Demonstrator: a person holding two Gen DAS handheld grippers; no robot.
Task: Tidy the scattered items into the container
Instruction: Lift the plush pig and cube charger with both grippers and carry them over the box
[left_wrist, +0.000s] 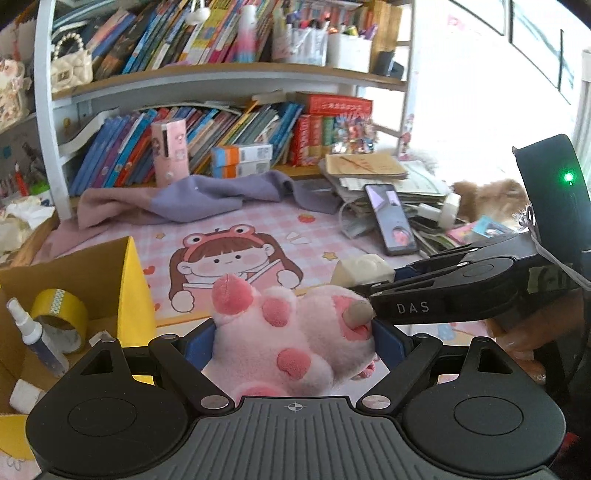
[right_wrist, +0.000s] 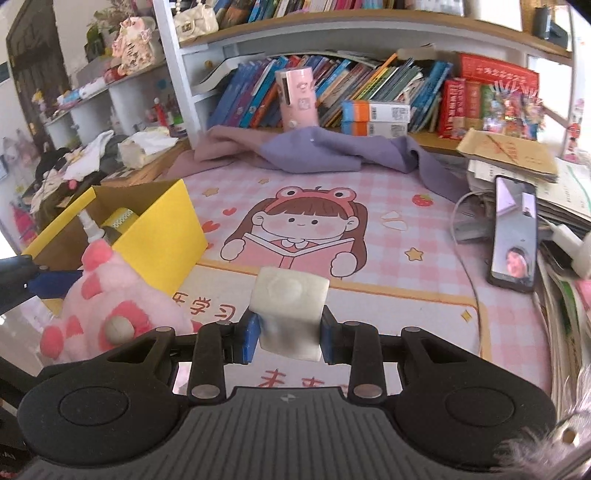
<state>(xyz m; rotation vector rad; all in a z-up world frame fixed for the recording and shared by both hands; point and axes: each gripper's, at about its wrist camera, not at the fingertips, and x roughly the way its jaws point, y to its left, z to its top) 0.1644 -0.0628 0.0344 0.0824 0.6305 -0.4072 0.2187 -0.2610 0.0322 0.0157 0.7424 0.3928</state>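
Note:
A pink plush toy (left_wrist: 291, 339) with darker pink spots fills the wide jaws of my left gripper (left_wrist: 293, 341), which is shut on it above the desk mat; the same plush toy (right_wrist: 110, 314) shows at the lower left of the right wrist view. My right gripper (right_wrist: 288, 334) is shut on a white squishy cube (right_wrist: 290, 314), and this cube (left_wrist: 364, 271) appears held just right of the plush in the left wrist view. The yellow cardboard box (left_wrist: 135, 291) stands open at the left, holding a yellow tape roll (left_wrist: 59, 314) and a small spray bottle (left_wrist: 31, 336).
A pink cartoon desk mat (right_wrist: 388, 236) covers the desk. A purple cloth (right_wrist: 332, 151) lies crumpled at the back before the bookshelf. A phone (right_wrist: 515, 236) leans on a paper stack (right_wrist: 554, 192) at the right. A hand (left_wrist: 524, 347) holds the right gripper.

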